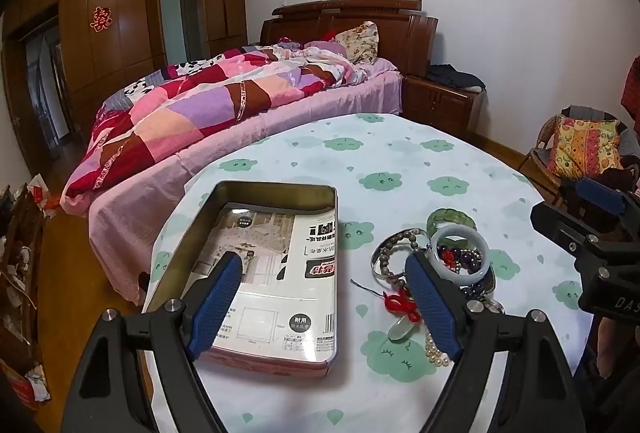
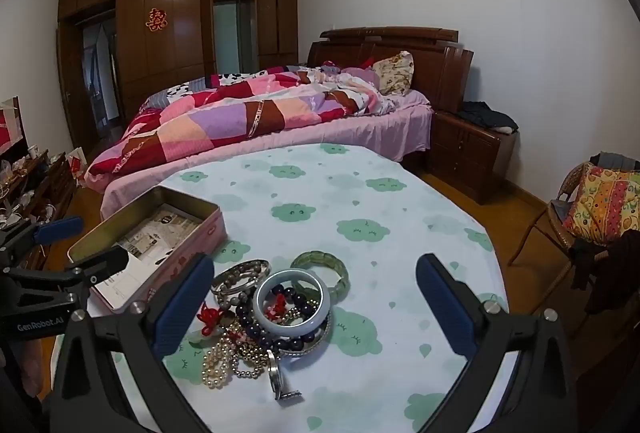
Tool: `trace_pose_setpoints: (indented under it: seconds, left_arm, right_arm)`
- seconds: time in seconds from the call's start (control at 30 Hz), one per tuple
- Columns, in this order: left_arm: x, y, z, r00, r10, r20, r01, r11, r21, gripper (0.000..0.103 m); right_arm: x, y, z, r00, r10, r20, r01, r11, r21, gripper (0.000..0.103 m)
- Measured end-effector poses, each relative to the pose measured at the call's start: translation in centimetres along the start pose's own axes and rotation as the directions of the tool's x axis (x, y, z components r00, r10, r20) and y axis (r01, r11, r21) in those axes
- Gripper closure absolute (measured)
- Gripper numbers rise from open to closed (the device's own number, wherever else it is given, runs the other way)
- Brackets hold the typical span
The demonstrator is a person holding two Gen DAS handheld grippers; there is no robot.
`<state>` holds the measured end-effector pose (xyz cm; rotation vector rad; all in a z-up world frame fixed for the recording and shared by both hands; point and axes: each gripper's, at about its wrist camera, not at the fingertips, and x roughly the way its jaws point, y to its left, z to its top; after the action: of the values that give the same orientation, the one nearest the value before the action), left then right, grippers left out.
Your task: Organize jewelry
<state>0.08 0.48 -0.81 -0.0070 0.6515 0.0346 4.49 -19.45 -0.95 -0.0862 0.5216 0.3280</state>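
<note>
Beyond the tabletop's point(image 2: 320, 193) far edge I see a bed point(image 2: 360, 129) under a patchwork quilt point(image 2: 224, 121), a nightstand point(image 2: 468, 157) beside it, a wardrobe point(image 2: 168, 25) behind, and a chair point(image 2: 560, 225) with a cushion point(image 2: 604, 205) to the right.

Each claw point(image 1: 324, 273) has black arms, silver screws and ribbed blue pads point(image 2: 440, 297).

Counter point(image 2: 360, 193): rounded top under a pale cloth printed with green clouds. Open tin box point(image 2: 100, 233), printed paper sheet inside, lies at the left edge. Jewelry pile point(image 2: 264, 317) lies just right of the box, near the front edge: pale bangle point(image 2: 292, 325), green bead bracelet point(image 2: 340, 273), pearl strand point(image 2: 216, 365), red knot charm point(image 2: 208, 317).
</note>
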Motion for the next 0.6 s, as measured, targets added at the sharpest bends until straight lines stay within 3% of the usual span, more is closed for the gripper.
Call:
trace_pose_setpoints:
  seconds: [0.6]
  left_arm:
    - [0.02,-0.06,-0.14,1.0,-0.001,-0.005,0.001,1.0,-0.003,0.019]
  right_arm:
    - [-0.09,-0.11,0.11,1.0,-0.002,-0.001,0.002,1.0,-0.001,0.0]
